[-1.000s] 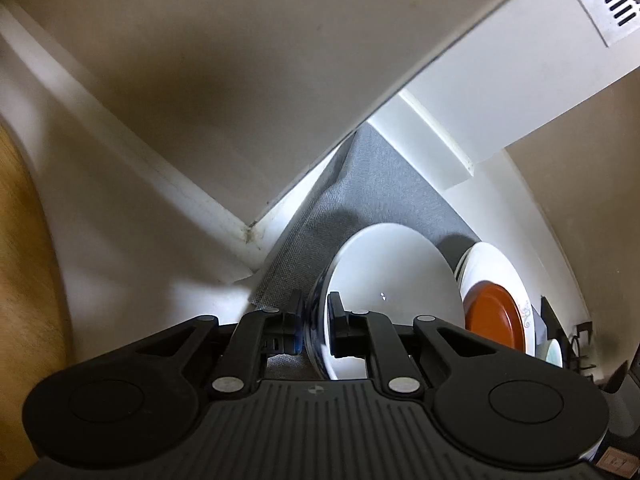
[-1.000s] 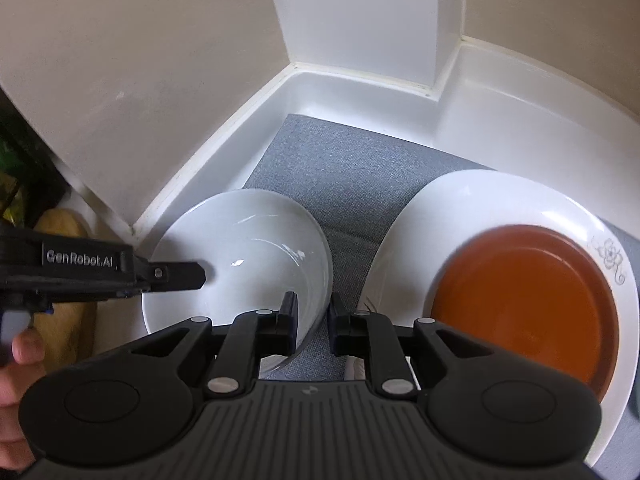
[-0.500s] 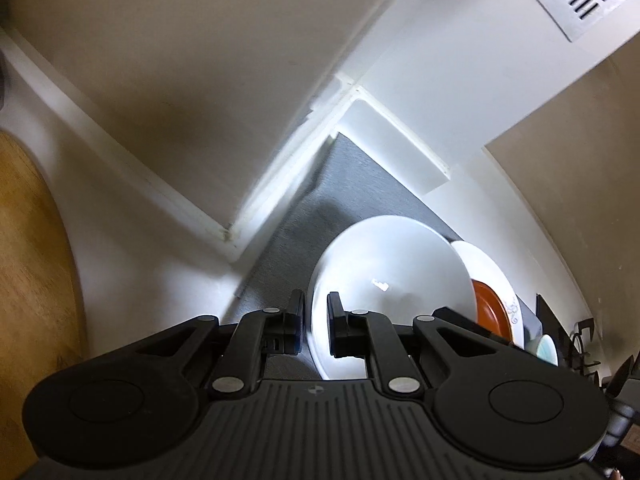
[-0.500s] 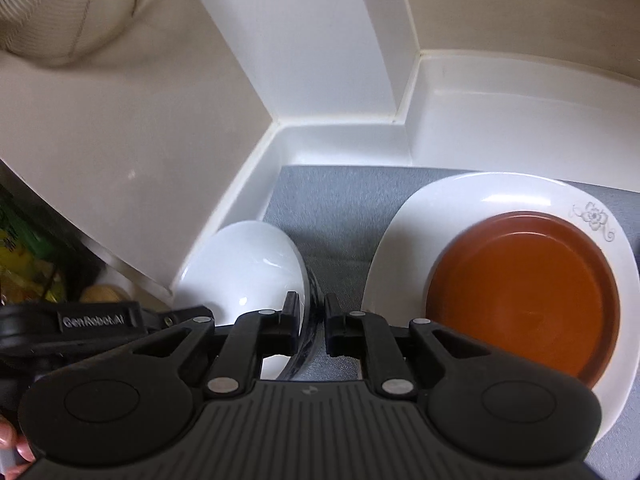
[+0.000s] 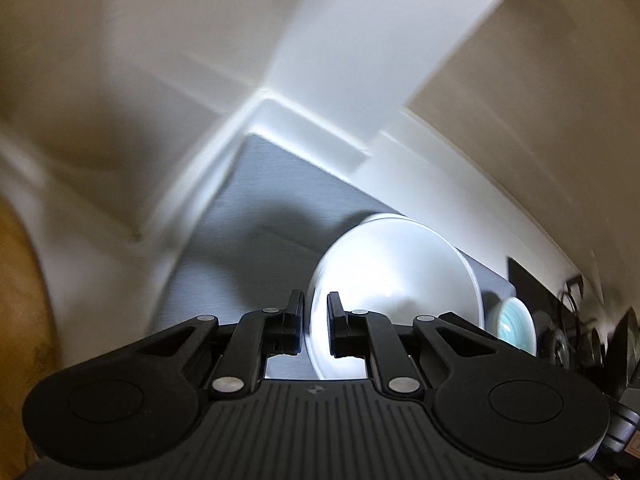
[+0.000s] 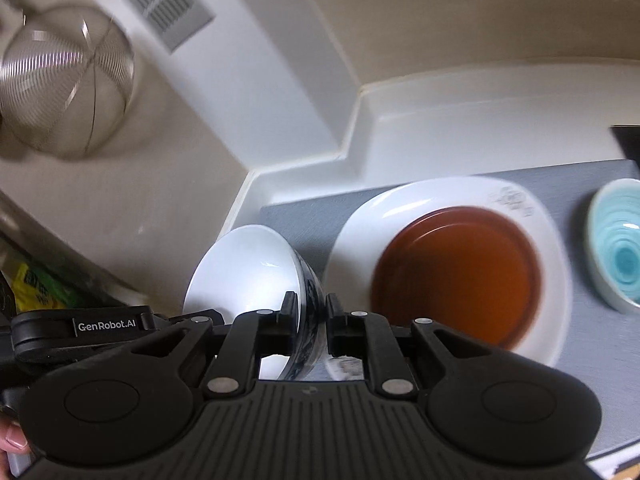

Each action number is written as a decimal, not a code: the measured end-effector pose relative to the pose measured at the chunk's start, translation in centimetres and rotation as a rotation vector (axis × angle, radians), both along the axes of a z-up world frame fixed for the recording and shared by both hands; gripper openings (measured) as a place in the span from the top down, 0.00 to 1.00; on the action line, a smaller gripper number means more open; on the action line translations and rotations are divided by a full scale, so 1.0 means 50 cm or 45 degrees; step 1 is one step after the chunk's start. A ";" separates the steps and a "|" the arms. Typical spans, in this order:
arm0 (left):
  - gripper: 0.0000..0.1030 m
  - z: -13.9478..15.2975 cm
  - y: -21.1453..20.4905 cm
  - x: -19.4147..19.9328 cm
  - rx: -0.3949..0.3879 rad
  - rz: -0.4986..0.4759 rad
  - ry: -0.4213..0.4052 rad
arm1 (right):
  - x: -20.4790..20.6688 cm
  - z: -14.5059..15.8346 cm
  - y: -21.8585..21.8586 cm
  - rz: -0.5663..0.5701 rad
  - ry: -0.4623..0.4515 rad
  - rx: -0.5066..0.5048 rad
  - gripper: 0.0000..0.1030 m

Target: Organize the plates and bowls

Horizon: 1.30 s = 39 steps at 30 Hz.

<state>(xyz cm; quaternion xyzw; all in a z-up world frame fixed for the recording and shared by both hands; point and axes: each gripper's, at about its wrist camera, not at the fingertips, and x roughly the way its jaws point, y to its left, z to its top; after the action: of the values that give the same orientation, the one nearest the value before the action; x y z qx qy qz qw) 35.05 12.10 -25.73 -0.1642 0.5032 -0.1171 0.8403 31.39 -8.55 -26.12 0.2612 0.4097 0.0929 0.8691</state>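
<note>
So, L to R: our left tool [image 5: 313, 330] and right tool [image 6: 313, 328] are both clamped on the white bowl's [image 6: 244, 272] rim, bowl tilted above the grey mat [image 6: 304, 216]; brown dish [image 6: 456, 276] sits on white plate [image 6: 552, 248], teal bowl [image 6: 618, 248] far right.

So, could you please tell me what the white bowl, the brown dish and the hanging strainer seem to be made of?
White bowl: likely glazed ceramic, with sharp glossy highlights. Brown dish: smooth, duller sheen; glazed ceramic or plastic, hard to tell. Strainer: metal wire mesh, shiny and see-through.
</note>
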 end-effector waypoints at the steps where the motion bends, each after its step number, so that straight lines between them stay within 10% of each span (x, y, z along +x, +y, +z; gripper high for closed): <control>1: 0.89 0.007 -0.011 -0.001 0.001 -0.025 -0.001 | -0.009 0.004 -0.014 -0.023 -0.005 -0.001 0.86; 23: 0.89 0.072 -0.416 0.058 -0.049 -0.659 0.082 | -0.135 0.084 -0.356 -0.486 -0.017 -0.155 0.86; 39: 0.89 0.005 -0.543 0.092 0.215 -0.771 0.118 | -0.097 -0.046 -0.425 -0.551 0.085 -0.103 0.87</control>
<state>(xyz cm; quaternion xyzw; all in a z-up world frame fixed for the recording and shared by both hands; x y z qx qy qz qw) 39.67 -15.04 -25.47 0.0582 0.5748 -0.3123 0.7541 26.53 -29.79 -28.41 0.3110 0.3760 -0.1212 0.8644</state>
